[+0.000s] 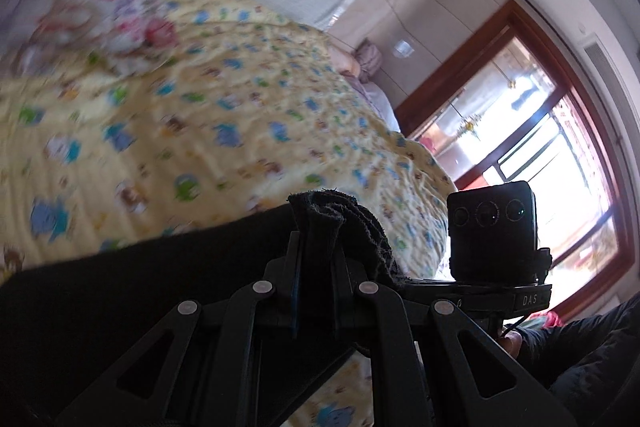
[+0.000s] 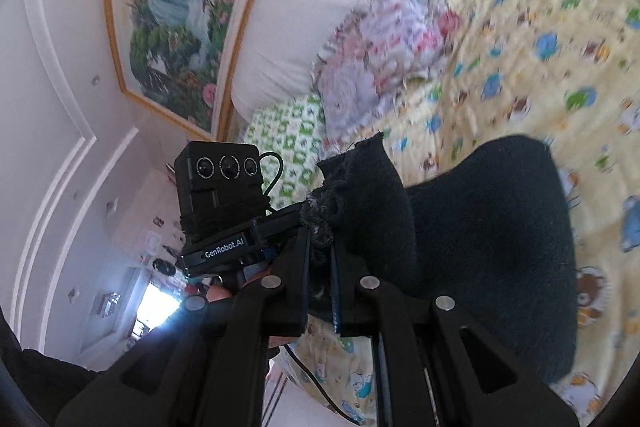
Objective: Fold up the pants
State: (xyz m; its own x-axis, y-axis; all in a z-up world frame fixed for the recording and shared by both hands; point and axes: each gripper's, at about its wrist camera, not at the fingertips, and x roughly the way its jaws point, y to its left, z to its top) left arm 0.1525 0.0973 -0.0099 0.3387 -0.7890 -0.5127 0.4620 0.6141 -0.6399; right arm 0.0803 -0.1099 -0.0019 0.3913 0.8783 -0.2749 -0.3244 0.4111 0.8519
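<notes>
The pants are found partly lifted off the bed, a dark, thick-looking garment gripped at two points. In the left wrist view, the left gripper is clenched on a bunched edge of the cloth, which rises at 12 o'clock above the jaws and trails away toward 9 o'clock. In the right wrist view, the right gripper is likewise clamped on a frayed, gathered edge, with the bulk of the pants hanging and spreading toward 3 o'clock over the yellow printed bedcover.

A floral pillow is noted at 12 o'clock in the right wrist view, well apart from the garment. A framed picture is recorded on the wall behind.

The fabric is judged soft, limp and moderately heavy for cloth; it will sag between the two grips and will not hold any shape unaided. Slippage is thought unlikely, the weave appearing coarse. Whether the held edge is the waistband or a leg hem cannot be settled, the background being blurred and the cloth crumpled. Grips are best kept at the outer corners of one edge, so that the span stays taut while it is laid over.
</notes>
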